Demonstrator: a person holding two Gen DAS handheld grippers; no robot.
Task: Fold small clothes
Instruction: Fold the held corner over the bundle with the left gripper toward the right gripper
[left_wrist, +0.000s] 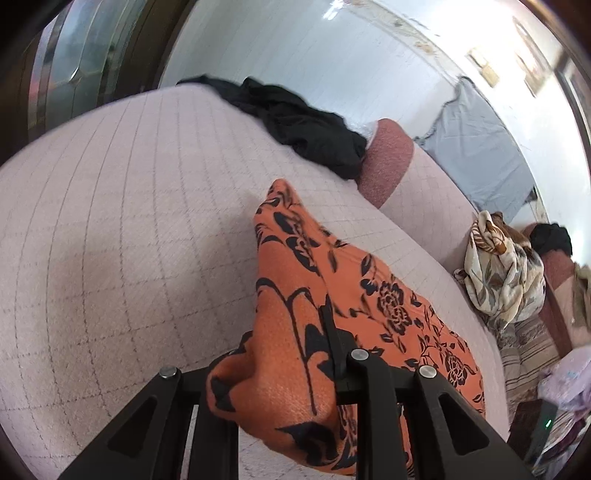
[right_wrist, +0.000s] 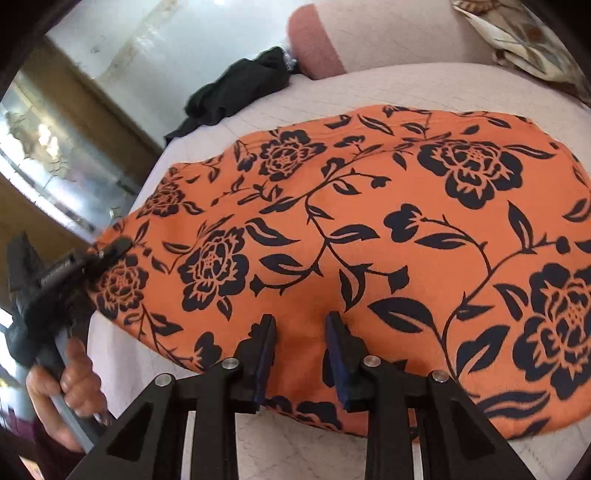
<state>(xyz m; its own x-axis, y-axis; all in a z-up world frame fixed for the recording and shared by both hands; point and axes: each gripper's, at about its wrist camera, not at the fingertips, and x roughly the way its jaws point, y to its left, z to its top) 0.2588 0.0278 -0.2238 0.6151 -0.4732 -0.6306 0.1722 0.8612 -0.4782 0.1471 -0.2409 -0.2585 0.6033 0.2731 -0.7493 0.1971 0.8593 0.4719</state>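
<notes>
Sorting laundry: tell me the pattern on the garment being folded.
Orange garment with black flowers and vines; clearest in the right wrist view.

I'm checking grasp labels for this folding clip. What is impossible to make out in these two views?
- Left wrist view: the left gripper has one finger buried in the orange floral cloth, so its opening is hidden.
- Right wrist view: the cloth's right end is cut off by the frame edge.
- Right wrist view: the left gripper is blurred and small.
- Right gripper: contact beneath the fingers is hidden.
</notes>
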